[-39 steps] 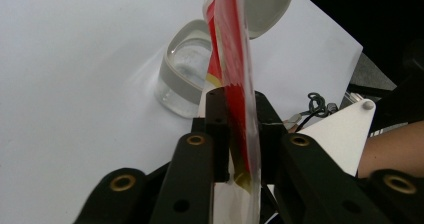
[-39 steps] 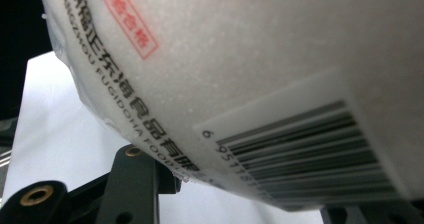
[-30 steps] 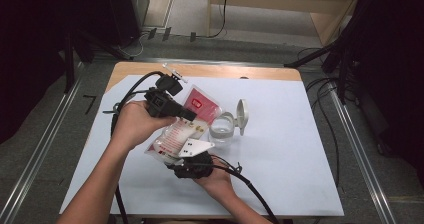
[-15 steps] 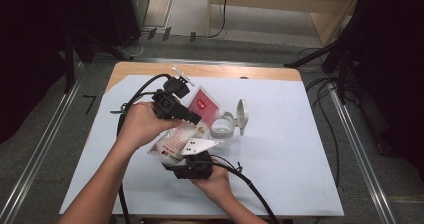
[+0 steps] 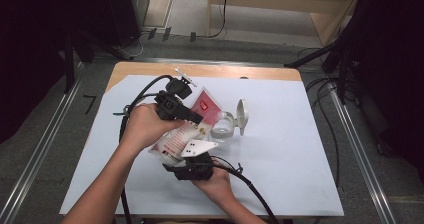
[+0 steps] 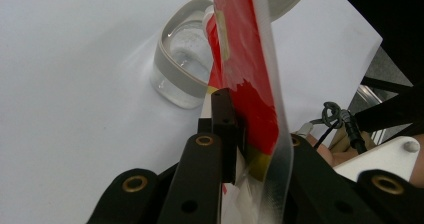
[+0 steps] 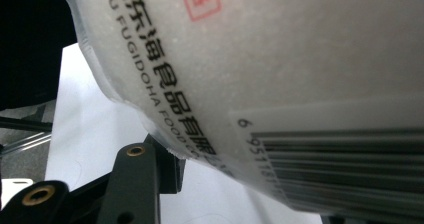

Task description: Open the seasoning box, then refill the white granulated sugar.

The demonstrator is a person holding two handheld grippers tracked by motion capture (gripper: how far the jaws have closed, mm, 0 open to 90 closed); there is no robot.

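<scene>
A glossy, translucent plastic pouch point(image 5: 186, 130), printed red and white with a white barcode label on its frosted film, is held between matt black plastic jaws fitted with brass-coloured metal rivets. Beside it stands a clear, shiny plastic container point(image 5: 222, 129) with a smooth grey band and a matt pale lid point(image 5: 242, 115). A sheet of smooth, matt white paper point(image 5: 280, 154) covers a table point(image 5: 250, 72) whose bare far edge looks like pale wood. The right gripper point(image 5: 196, 160) carries a flat, matt pale-grey plate; black rubbery cables trail from both tools
</scene>
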